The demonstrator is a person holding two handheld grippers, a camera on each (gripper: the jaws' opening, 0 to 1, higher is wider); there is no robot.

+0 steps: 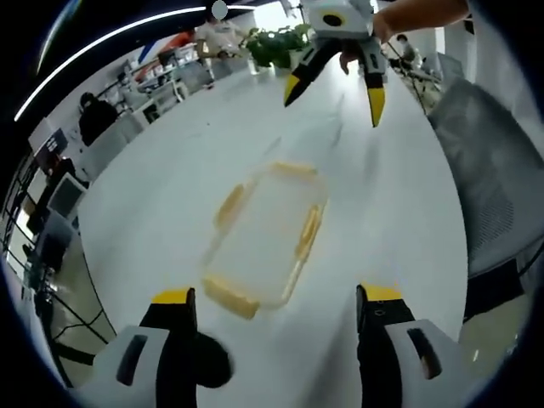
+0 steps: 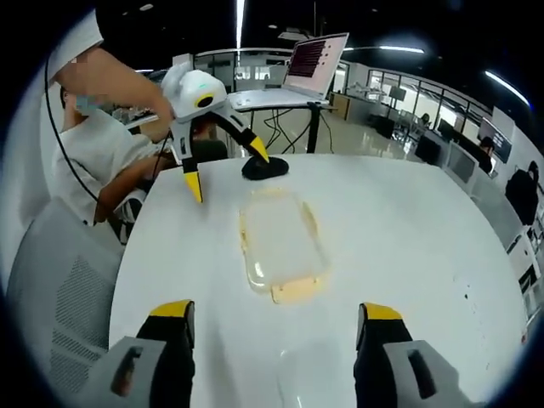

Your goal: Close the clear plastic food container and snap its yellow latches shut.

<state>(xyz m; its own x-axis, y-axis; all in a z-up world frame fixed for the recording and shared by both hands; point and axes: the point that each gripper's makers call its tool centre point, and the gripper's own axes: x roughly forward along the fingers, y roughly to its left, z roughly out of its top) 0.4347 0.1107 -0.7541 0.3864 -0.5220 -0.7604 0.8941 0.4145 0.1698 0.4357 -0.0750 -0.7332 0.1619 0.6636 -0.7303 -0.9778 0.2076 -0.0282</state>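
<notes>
A clear plastic food container with yellow latches lies flat on the white table, its lid on top. My left gripper hovers open just short of its near end. My right gripper is open too, above the table short of the container's other end. Each gripper shows in the other's view beyond the container: the right gripper and the left gripper, both with yellow-tipped jaws spread apart. Nothing is held.
A black round object sits on the table past the container. A grey mesh chair stands beside the table. A person's arm holds the left gripper. Desks, a monitor and plants lie beyond.
</notes>
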